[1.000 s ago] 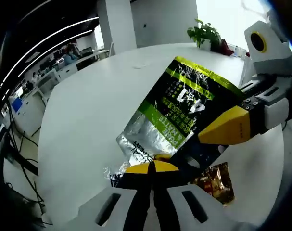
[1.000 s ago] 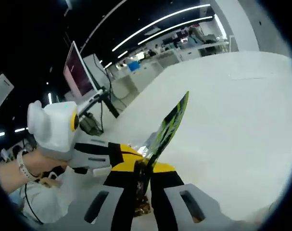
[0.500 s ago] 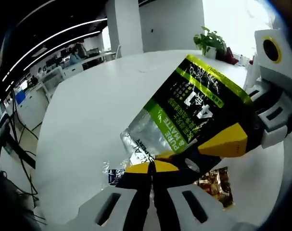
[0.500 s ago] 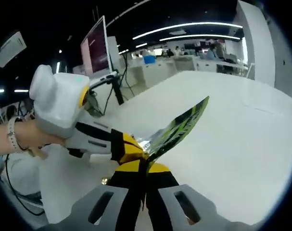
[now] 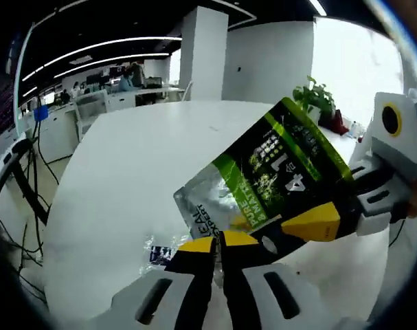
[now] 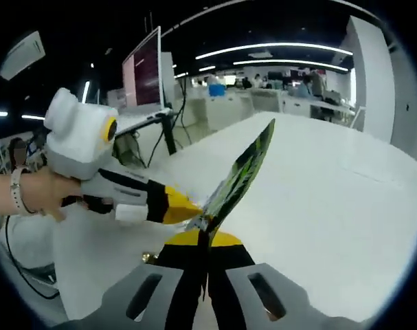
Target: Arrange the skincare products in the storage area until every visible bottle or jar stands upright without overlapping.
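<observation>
A flat pouch point(image 5: 263, 175), black and green with a silver lower part, hangs in the air above the white table point(image 5: 126, 172). My left gripper point(image 5: 218, 240) is shut on its lower silver corner. From the right, my right gripper point(image 5: 311, 223) is shut on the pouch's dark edge. In the right gripper view the pouch point(image 6: 239, 172) shows edge-on, rising from my right gripper point(image 6: 198, 237). There the left gripper point(image 6: 177, 206) reaches in from the left, held by a hand point(image 6: 33, 192), and meets the pouch's lower end.
A small clear packet point(image 5: 160, 253) lies on the table just left of my left jaws. A potted plant point(image 5: 314, 96) stands at the table's far edge. A monitor point(image 6: 143, 75) and office desks sit beyond the table.
Both views have swung upward, showing more of the room. The pouch stays held by both grippers and now stands steeper in the right gripper view. The brown packet has left the left gripper view.
</observation>
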{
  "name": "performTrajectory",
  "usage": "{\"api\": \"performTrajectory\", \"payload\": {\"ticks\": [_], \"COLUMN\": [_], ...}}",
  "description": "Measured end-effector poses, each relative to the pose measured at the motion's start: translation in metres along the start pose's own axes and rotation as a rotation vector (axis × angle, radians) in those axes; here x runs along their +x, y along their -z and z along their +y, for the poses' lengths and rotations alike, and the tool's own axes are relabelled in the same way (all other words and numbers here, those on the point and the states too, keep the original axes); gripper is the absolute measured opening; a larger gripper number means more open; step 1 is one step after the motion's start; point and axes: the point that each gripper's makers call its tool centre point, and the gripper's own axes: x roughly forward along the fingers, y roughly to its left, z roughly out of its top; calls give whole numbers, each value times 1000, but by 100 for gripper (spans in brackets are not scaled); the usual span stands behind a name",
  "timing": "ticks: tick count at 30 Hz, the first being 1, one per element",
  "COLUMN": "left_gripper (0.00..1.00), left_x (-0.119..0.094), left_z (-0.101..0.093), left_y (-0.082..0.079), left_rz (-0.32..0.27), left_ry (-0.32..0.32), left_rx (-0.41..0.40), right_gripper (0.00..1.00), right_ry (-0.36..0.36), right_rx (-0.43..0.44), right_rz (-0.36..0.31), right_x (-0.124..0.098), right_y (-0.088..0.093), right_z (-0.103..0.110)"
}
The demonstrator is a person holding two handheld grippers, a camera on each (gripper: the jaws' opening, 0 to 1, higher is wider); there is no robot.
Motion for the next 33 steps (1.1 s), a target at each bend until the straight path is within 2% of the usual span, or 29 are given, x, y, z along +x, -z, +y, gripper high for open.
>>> {"api": "performTrajectory", "payload": {"ticks": [5, 11, 14, 18, 19, 23, 25, 28, 33], "left_gripper": [12, 23, 29, 29, 28, 29, 29, 29, 28], "left_x": [-10, -19, -22, -32, -31, -49, -57, -66, -72], "left_z": [-9, -25, -25, -34, -31, -41, -49, -56, -62], "left_y": [-19, -23, -25, -33, -37, -47, -57, -69, -77], "left_rz": [-61, -93, -98, -148, -159, -213, -256, -309, -338], "left_ry": [34, 105, 99, 153, 166, 193, 238, 273, 313], "left_rx": [-59, -196, -195, -328, -342, -374, -445, -507, -560], "right_gripper": [1, 1, 1, 1, 1, 1, 1, 1, 1], "right_ry": [7, 9, 21, 33, 34, 35, 27, 19, -2], "right_rx": [-23, -33, -69, -80, -78, -71, -51, -32, -10], "right_rz": [-19, -70, -94, -138, -156, -207, -237, -271, -339], "right_x": [-13, -39, -48, -67, -72, -90, -98, -110, -127], "right_y": [-9, -28, -41, -57, -62, -76, -84, -92, -105], "right_z": [-5, -6, -11, -14, -14, -10, -10, -5, 3]}}
